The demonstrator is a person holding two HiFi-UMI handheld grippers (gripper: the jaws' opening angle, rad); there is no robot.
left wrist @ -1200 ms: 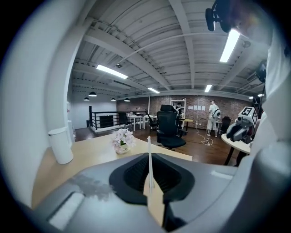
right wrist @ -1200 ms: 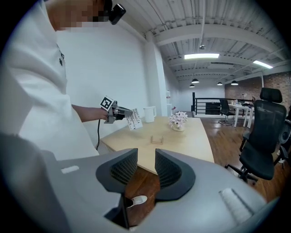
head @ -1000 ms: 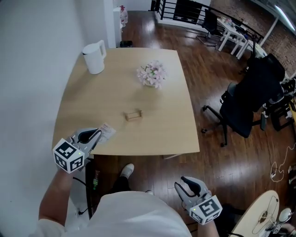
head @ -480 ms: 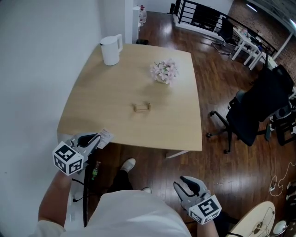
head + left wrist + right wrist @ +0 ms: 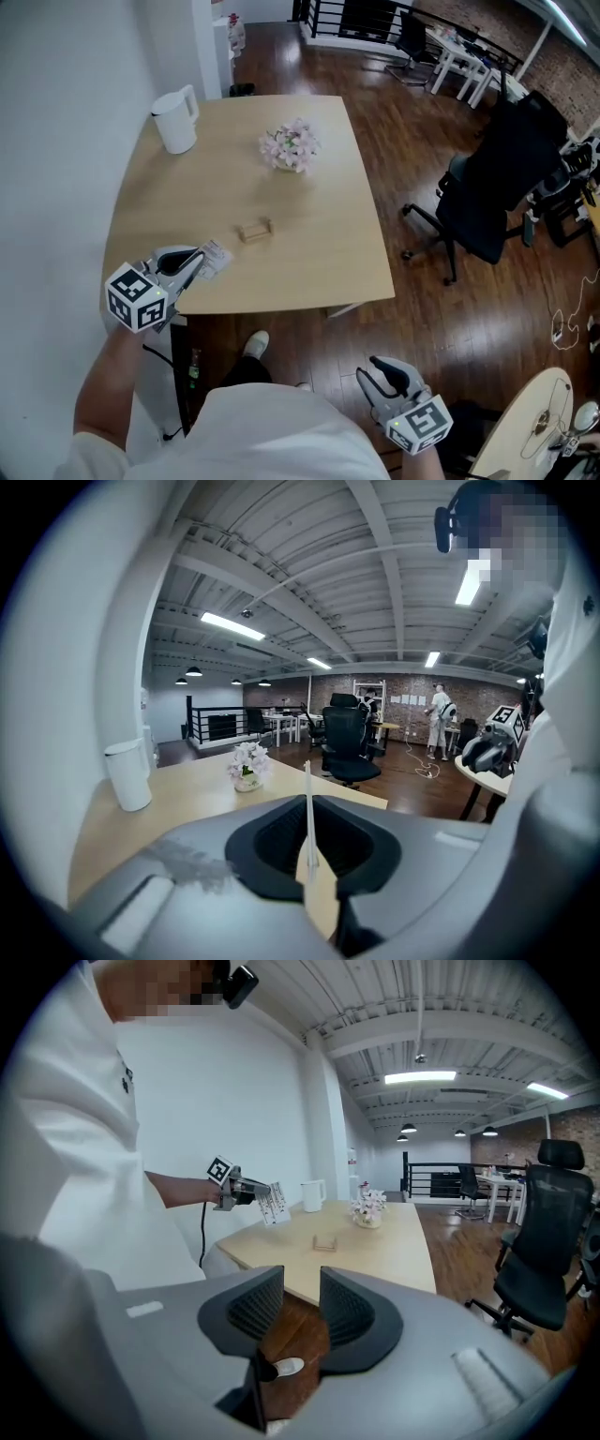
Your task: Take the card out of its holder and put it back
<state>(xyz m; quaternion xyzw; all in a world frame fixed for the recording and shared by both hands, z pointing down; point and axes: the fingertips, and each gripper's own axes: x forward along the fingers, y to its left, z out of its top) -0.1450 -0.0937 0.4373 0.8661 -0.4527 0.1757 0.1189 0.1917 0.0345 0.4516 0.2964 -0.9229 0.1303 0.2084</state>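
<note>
Over the last second the view swung, but my left gripper (image 5: 190, 265) stayed at the near-left corner of the table (image 5: 309, 262), jaws pinched tight on the card (image 5: 217, 255). I judged the card out and the return not yet begun. The holder (image 5: 254, 230) stood empty mid-table, well apart from the card. The right gripper (image 5: 386, 377) hung below the table edge, jaws slightly parted, holding nothing.

I'm in a loft office: black swivel chair (image 5: 502, 173), white desks (image 5: 464, 58) by brick wall (image 5: 577, 70), railing (image 5: 349, 17), strip lights (image 5: 232, 625), ceiling beams (image 5: 375, 555), wood floor (image 5: 412, 131).
</note>
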